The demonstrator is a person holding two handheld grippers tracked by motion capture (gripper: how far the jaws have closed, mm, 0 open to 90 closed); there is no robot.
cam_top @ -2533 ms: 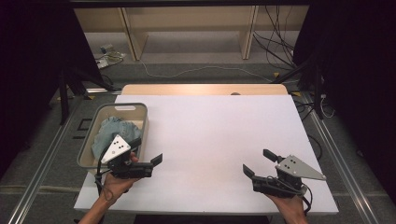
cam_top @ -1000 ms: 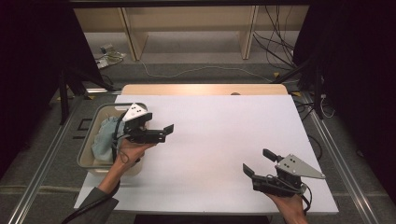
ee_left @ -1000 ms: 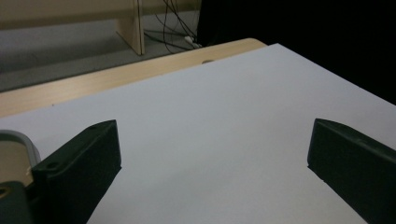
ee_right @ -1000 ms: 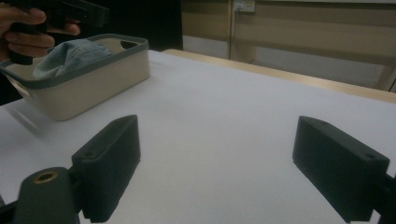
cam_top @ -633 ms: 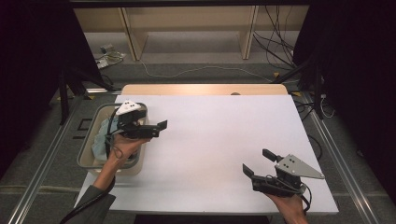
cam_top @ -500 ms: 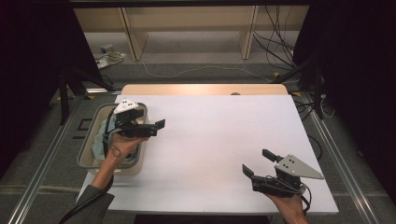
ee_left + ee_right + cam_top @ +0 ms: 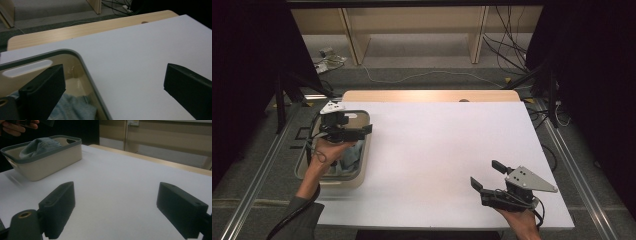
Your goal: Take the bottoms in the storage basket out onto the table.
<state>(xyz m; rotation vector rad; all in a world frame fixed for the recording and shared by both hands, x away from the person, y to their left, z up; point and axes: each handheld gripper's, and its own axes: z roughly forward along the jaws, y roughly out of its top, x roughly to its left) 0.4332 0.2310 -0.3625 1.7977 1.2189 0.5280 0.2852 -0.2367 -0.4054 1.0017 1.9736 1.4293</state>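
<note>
1. High view puts my left gripper above the bin, over its far half, jaws pointing toward the bin's right rim and the open table beyond.
2. Left gripper view shows its jaws spread wide with nothing between them: one jaw hangs over the bin's inside, the other over the bare table past the rim.
3. The cloth lies inside the bin, below and behind the jaw tips, toward the bin's near end. From the jaws it is down and back, not ahead.
4. In the right gripper view the cloth is a bluish-grey heap that rises just above the bin's rim. I cannot tell a long axis; it looks bunched rather than laid out.
5. My right gripper sits well apart from the bin, near the table's front right corner, jaws wide open and empty, pointing back toward the bin.
6. The left hand is far nearer the cloth, so I judge the reach belongs to the left gripper.
7. The move turns on that offset: I judge the left gripper must tip its jaws downward and draw back toward the bin's near end so both jaws clear the right rim and come down on the heap.
8. The risk I see is the outer jaw catching the rim if I descend from here without shifting inward.
</note>
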